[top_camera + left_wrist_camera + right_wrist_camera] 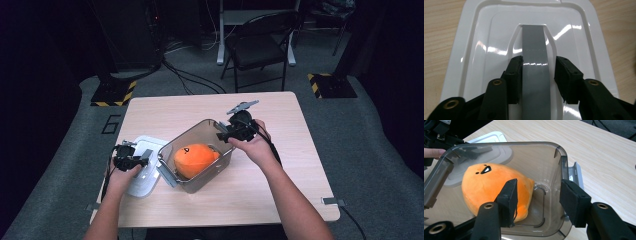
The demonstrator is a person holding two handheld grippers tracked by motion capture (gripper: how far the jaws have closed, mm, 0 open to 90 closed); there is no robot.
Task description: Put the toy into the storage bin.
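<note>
A clear smoky plastic container (210, 177) stands mid-table with an orange plush toy (195, 157) inside. Its white lid (145, 182) lies flat to the left. My left gripper (146, 157) hovers low over the lid. In the left gripper view it (538, 65) is open, its jaws on either side of the lid's (584, 37) grey handle strip (534, 45). My right gripper (222, 132) is at the container's far right rim. It (537, 187) is open, one jaw inside by the plush toy (484, 185) and one outside the container wall (564, 167).
Grey latches sit on the container's ends (575, 173). Bare wooden table (280, 175) lies right of and behind the container. A black chair (260, 45) and cables are on the floor beyond the table's far edge.
</note>
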